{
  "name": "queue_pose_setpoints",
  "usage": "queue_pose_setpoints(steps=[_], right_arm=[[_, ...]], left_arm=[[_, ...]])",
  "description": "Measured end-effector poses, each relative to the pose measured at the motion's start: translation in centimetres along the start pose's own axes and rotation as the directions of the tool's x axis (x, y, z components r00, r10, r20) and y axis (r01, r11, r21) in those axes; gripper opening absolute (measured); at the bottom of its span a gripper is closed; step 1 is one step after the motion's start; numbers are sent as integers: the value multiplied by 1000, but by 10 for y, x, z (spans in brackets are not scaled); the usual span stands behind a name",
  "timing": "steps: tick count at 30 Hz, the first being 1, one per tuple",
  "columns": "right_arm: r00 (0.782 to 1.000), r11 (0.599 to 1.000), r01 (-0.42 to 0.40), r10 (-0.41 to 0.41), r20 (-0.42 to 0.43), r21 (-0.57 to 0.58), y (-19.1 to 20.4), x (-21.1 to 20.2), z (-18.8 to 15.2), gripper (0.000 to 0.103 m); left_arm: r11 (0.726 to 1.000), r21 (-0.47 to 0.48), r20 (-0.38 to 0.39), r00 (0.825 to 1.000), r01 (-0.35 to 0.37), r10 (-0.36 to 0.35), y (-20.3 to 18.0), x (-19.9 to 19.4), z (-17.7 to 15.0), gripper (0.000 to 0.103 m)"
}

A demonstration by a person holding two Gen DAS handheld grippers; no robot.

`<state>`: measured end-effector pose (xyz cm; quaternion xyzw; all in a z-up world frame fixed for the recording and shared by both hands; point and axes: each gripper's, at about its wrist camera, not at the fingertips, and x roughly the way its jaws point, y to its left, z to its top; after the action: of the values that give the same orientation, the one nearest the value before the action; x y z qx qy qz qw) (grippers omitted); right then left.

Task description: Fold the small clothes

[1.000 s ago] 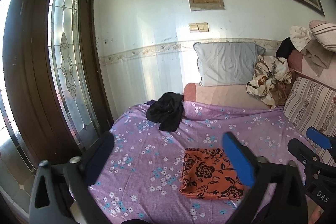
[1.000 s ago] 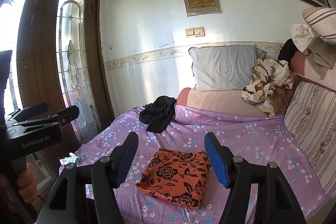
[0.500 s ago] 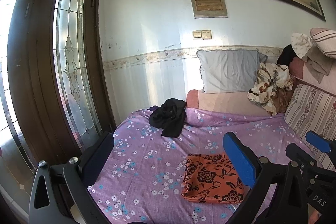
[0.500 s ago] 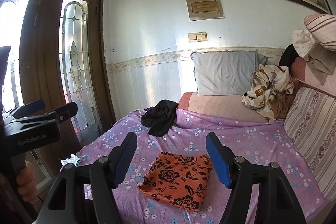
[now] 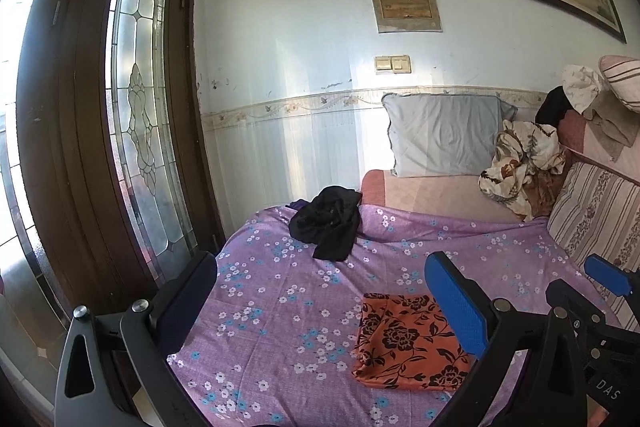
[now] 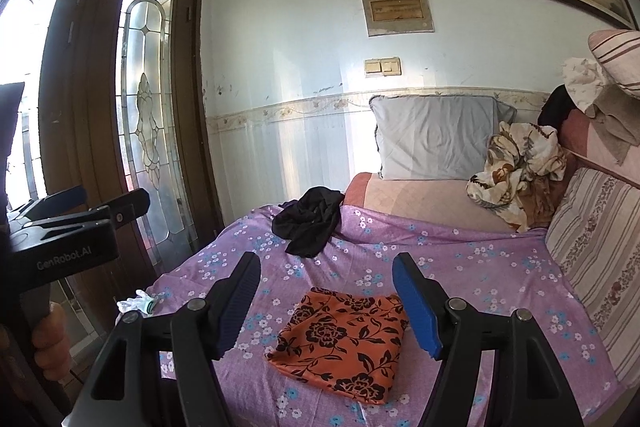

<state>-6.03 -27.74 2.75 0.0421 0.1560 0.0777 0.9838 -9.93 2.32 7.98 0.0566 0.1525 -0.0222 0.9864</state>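
A: Right wrist view gives me a white glove [image 6: 136, 305] off the bed's [image 6: 460, 279] near-left corner; the left view hides it.

B: Grippers?

A: My right gripper [image 6: 326, 301] and left gripper [image 5: 320, 297] both gape, empty, aimed slightly down above the sheet. The folded orange cloth [image 6: 340, 341] lies flat ahead; the black garment [image 5: 326, 223] sits crumpled farther back.

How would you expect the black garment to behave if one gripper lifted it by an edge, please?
The black garment lies crumpled in soft folds on the purple sheet, so it would probably hang limp and unfurl. It looks thin, so likely light. One end trails towards the sheet's far edge and may drag when lifted.
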Motion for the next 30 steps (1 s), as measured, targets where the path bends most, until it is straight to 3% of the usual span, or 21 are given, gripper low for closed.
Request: queue_pose_setpoints(steps=[30], right_arm=[[998,1000,-12,11,-63,-6,10,54,13,72]], left_arm=[[998,-50,-55,998,-24,21,18,52,6,103]])
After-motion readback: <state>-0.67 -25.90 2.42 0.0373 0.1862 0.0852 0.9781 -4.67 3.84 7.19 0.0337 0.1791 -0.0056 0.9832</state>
